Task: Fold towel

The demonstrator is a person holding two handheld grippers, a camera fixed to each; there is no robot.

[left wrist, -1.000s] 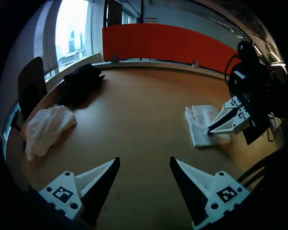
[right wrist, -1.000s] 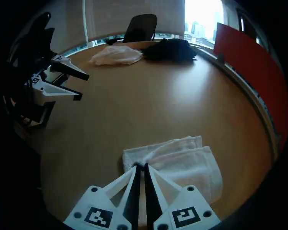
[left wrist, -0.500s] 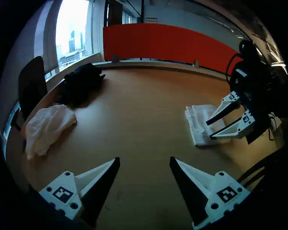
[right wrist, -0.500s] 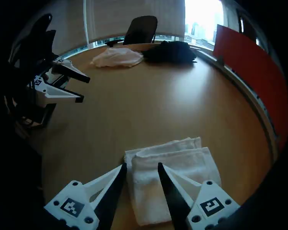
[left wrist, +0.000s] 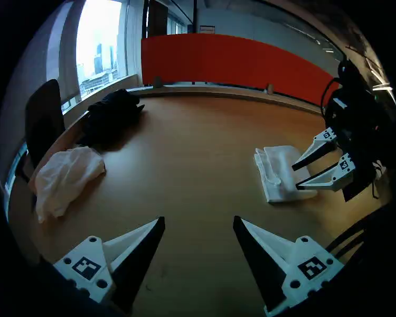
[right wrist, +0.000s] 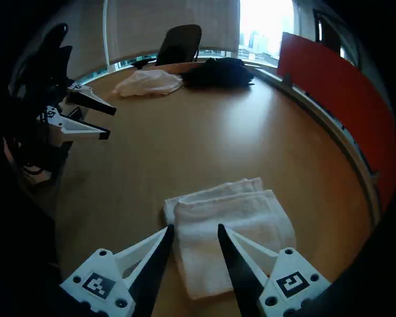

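Folded white terry towel (right wrist: 240, 222) lies on wooden worktop (right wrist: 198, 132), just ahead of right gripper (right wrist: 194, 228), jaws parted, empty; left gripper (left wrist: 198, 218) likewise. Top layer, possibly loose, could snag on a finger and unfold.

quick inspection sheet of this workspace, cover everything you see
surface: wooden table, curved far edge, bare in the middle
job's things: white towel, folded, lying flat near the table's edge
clutter: crumpled white cloth and black bundle, a bag or a garment, both far from the towel on the window side
grippers: left tongs open over bare table; right tongs open at the towel's near edge, gripping nothing
cables: dark cable looping behind the right tongs' body
surroundings: office chair, red partition, bright window
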